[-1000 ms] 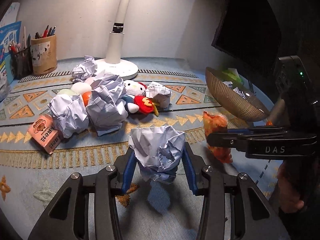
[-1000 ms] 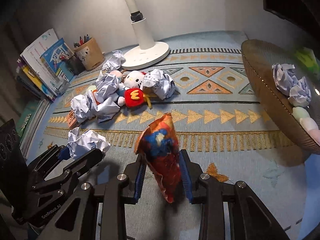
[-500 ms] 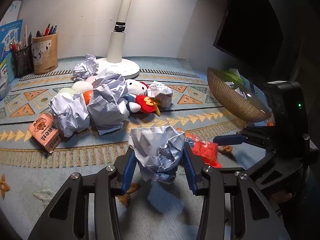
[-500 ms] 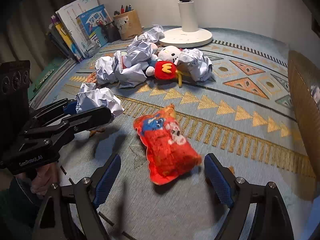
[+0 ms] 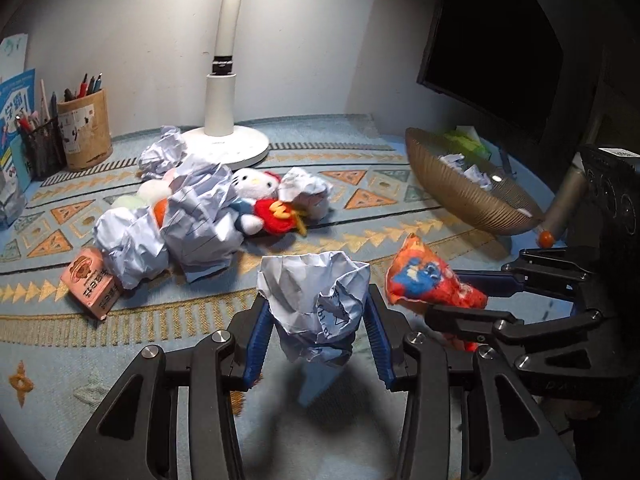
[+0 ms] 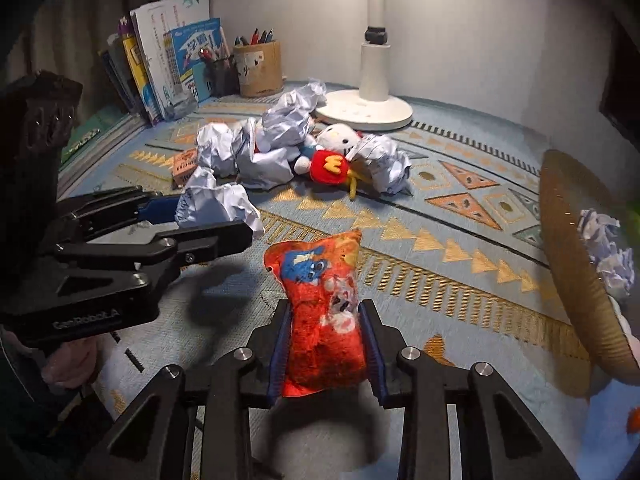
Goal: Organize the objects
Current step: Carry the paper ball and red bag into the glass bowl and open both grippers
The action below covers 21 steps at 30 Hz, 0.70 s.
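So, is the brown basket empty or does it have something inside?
Not empty: the basket holds crumpled paper balls and something green at its far side.

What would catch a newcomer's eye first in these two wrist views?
Probably the red snack bag, front and centre between the pads of the right gripper, whose jaws are closing on it. Next, the crumpled paper ball clamped in the left gripper. Behind them a heap of paper balls surrounds a white plush toy near the lamp base, and a woven basket sits at the right.
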{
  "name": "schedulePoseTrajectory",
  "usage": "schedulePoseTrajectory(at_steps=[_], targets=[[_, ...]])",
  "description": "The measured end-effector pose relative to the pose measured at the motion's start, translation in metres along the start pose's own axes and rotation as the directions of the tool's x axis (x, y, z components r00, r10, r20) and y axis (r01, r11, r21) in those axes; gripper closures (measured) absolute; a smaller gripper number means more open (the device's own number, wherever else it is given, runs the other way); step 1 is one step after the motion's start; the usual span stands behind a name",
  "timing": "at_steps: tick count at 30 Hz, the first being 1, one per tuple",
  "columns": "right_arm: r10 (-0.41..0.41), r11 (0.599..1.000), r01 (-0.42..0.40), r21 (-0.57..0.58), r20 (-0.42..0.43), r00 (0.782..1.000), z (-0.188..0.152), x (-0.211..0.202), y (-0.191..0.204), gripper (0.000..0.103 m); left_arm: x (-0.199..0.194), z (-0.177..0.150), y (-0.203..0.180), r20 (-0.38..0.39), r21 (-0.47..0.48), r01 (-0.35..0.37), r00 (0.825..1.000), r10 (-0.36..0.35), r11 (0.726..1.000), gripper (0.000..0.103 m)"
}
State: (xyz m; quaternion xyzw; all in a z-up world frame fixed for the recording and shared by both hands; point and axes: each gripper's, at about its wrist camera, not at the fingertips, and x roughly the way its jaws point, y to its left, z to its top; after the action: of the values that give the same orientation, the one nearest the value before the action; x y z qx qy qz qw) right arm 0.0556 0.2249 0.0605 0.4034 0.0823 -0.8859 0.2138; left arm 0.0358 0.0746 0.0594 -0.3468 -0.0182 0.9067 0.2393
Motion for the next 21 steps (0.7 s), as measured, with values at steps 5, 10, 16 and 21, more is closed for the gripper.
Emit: schedulePoseTrajectory(at_steps=[5, 10, 16, 21], targets=[[-0.170, 0.978, 0.147, 0.145, 0.168, 0.971, 0.019, -0.083, -0.045, 0.070, -0.021, 0.054, -0.049, 0.100, 0.081, 0.088, 0.990, -0.096, 0.993, 0.062], [-0.459, 0.854, 0.346, 0.388, 0.251, 0.852, 0.031, -0.154, -0.111, 0.070, -0.001, 0.112, -0.104, 0.128, 0.145, 0.176, 0.973, -0.195, 0.974, 0.062], [-0.472, 0.766, 0.315, 0.560, 0.158, 0.867, 0.020, -0.148, -0.184, 0.070, 0.073, 0.136, -0.139, 0.029, 0.098, 0.251, 0.967, -0.254, 0.963, 0.062], [-0.422, 0.737, 0.275, 0.618, 0.104, 0.900, 0.010, -0.123, -0.217, 0.069, 0.109, 0.137, -0.157, -0.017, 0.093, 0.268, 0.963, -0.267, 0.959, 0.047]])
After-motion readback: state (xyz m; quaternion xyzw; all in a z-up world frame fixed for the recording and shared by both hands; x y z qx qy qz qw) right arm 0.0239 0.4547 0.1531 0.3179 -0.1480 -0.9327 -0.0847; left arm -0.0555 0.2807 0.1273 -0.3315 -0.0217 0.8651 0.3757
